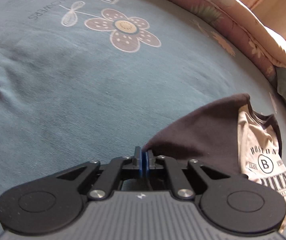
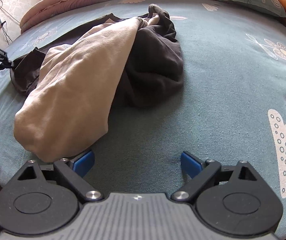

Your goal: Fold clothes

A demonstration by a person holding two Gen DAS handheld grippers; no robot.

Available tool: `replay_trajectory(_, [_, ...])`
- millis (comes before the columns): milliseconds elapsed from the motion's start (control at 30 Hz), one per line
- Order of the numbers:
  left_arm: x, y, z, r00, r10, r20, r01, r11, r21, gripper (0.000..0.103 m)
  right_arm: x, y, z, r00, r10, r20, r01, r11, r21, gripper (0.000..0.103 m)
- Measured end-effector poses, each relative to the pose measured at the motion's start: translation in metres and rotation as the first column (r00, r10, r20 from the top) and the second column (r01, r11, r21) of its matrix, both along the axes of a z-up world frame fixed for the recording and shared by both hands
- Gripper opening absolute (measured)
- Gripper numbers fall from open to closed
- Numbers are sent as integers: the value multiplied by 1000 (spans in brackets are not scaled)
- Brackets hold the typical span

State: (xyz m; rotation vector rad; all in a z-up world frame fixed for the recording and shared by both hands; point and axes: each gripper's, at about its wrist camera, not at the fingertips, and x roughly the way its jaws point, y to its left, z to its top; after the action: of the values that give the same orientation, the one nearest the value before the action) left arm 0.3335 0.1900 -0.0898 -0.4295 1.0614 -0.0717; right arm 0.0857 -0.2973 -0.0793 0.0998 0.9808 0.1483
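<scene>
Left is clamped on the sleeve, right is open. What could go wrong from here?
1. The left hand-held gripper pinches only the dark sleeve edge; a pull may slip it free.
2. The shirt lies bunched, so folding now may trap creases.
3. The right hand-held gripper is open and holds nothing.

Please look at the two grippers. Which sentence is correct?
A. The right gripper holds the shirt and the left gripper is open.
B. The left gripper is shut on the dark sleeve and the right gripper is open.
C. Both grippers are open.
B: the left gripper pinches the dark sleeve of the shirt, while the right gripper stands open over the bed sheet.
</scene>
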Motion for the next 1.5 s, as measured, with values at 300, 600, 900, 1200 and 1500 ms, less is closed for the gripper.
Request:
replay_trajectory(300, [-45,11,-9,999,27,-28,-32,981,-190,35,-2,2,2,1000,12,3,-12,1000,14,96])
replay_trajectory(600, [-118,-13,-48,995,-20,-97,-28,883,-468,38,-6,4,0,1000,6,0,-6,1000,23,96])
replay_trajectory(900, [-107,-27,-60,994,89,-63,-109,834,-540,40,-8,6,0,1000,1,-3,-1,1000,30,96])
replay_trajectory(1200, [-88,-37,-64,984,174,-25,-156,802,-577,41,-5,11,-1,1000,12,6,-13,999,31,97])
replay_trajectory(1500, [-93,-51,-52,988,149,-48,-152,839,-522,41,-4,11,-2,1000,4,16,-4,999,39,97])
